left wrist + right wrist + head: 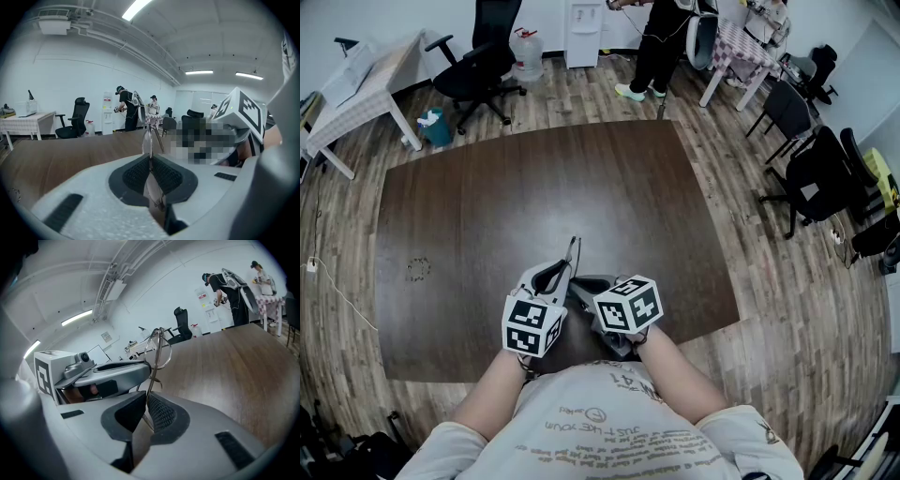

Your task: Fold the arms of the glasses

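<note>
I hold a pair of thin wire-framed glasses just above the dark brown table, near its front edge and close to my body. My left gripper is shut on a thin wire part of the glasses, which rise upright from its pads. Close on its right, my right gripper is also shut on the frame. In the right gripper view the lens rim stands above the shut jaws of that gripper, with the left gripper touching it from the left.
The tabletop stretches away ahead of both grippers. A black office chair and a teal bin stand beyond the far left corner. A person stands at the back. More chairs are on the right.
</note>
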The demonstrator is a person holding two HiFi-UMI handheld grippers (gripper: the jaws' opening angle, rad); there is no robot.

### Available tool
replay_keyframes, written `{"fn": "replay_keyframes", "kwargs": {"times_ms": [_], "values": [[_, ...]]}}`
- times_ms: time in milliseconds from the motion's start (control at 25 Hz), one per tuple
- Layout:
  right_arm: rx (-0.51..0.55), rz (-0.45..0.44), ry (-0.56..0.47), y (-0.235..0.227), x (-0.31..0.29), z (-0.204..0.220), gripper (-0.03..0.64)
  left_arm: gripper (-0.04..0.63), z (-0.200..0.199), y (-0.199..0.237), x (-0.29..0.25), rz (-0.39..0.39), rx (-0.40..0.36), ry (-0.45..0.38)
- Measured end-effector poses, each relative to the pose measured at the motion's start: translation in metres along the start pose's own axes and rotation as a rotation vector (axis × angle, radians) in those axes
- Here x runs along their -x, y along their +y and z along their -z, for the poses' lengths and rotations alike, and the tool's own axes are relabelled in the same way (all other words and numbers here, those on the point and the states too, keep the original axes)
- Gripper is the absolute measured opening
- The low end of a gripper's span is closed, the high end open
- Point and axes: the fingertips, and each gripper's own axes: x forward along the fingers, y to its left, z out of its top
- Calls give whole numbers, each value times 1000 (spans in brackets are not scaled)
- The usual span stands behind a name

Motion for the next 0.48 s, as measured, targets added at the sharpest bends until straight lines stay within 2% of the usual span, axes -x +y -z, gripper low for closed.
{"fn": "replay_keyframes", "kwargs": {"times_ms": [200, 360, 480], "values": [[5, 5, 8, 0, 0, 1, 32, 35, 1, 1, 1, -2, 2, -1], [54, 33, 18, -1, 3, 1, 35, 35, 1, 3, 0, -14, 3, 0], [79, 50, 9, -1, 10, -3, 74, 34, 0, 7, 0, -22, 12, 0]]}}
